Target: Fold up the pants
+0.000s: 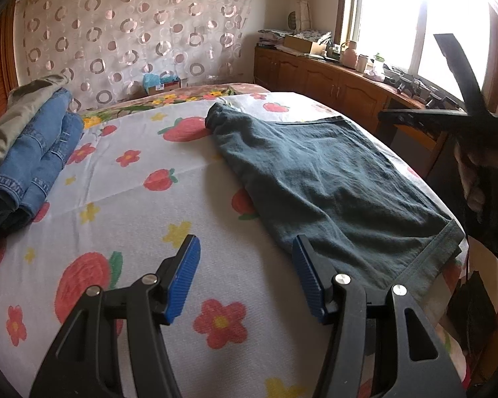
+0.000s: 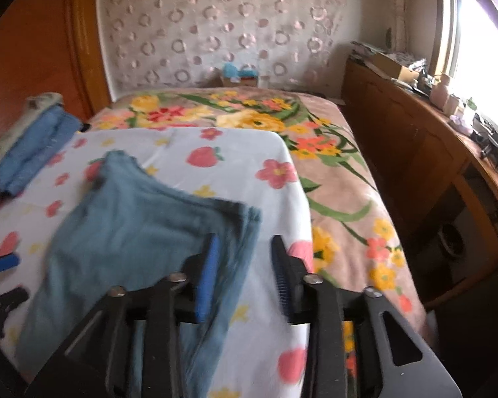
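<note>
Left wrist view: pants lay soft, limp, light on bed; I judged hem corners best hold. Left gripper and right gripper jaws gaped, empty.

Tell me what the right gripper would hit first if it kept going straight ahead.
Probably the dark teal cotton pants: the open right gripper points down at their near right edge on the white strawberry-print sheet. Motion blur leaves depth uncertain.

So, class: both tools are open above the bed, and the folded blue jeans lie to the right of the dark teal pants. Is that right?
One slip: the folded blue jeans lie to the left of the dark teal pants, as the left wrist view shows. Both the left tool and the right tool are open.
</note>
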Demonstrator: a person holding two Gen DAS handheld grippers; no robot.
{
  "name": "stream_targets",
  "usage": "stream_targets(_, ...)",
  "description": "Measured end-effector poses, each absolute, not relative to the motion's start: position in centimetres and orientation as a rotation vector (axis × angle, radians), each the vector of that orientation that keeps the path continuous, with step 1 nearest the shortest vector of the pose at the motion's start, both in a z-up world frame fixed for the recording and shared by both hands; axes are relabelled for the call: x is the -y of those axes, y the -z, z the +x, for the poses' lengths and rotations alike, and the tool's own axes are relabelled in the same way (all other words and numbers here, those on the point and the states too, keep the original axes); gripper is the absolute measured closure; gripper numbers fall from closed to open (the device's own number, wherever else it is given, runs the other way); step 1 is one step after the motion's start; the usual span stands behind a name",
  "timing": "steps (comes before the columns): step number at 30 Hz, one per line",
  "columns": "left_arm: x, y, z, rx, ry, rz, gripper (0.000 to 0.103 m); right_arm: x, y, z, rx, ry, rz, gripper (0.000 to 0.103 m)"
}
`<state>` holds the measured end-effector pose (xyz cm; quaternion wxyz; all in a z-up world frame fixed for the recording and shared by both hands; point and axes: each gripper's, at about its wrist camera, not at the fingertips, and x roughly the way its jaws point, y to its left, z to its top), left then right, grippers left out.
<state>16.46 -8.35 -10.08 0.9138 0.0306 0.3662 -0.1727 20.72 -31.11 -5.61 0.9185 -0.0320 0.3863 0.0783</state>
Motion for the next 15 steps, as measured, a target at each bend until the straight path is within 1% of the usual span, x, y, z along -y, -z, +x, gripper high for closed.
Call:
stream_targets(8, 9.0, 8.8, 14.9, -0.735, 0.390, 0.068, 0.046, 30.3, 6.2, 14.7, -0.796, -0.242, 0.011, 0.061)
stream_targets(15, 9.7, 8.4, 13.4, -0.739, 0.416, 0.068, 0.046, 29.8, 7.2, 10.8, -0.780, -0.242, 0.008, 0.061)
